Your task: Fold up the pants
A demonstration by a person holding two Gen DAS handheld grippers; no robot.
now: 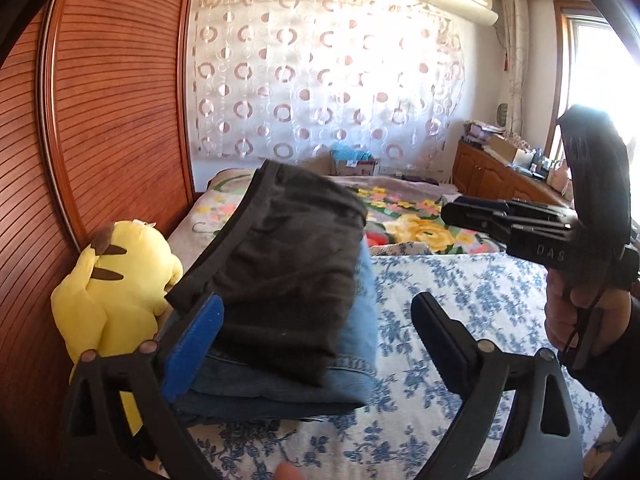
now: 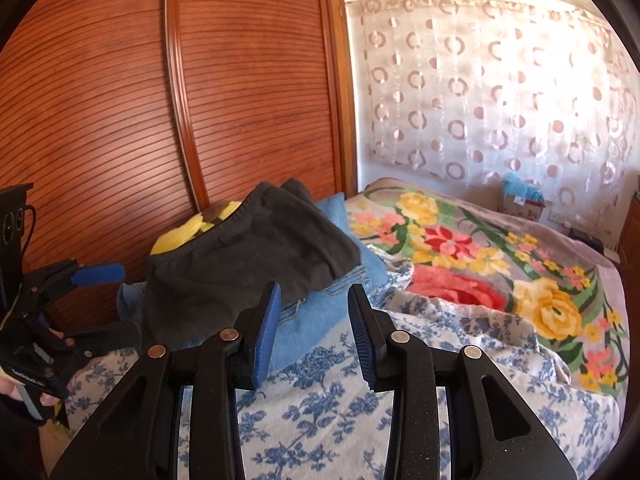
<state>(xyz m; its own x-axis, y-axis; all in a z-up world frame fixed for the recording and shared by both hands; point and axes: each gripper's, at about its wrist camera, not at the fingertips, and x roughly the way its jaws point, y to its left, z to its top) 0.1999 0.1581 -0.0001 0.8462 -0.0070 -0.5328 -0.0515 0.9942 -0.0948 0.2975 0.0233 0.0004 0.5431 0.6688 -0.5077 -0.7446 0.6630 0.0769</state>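
Now left claw [image 1: 316, 320] gapes, free of folded pants [image 1: 288, 272].

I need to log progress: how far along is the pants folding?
Done: the dark pants lie folded on top of the folded jeans, a stack on the blue-flowered sheet. In hand: nothing; the left tongs stand open around the stack and the right tongs are empty. Left: no unfolded pants are in view.
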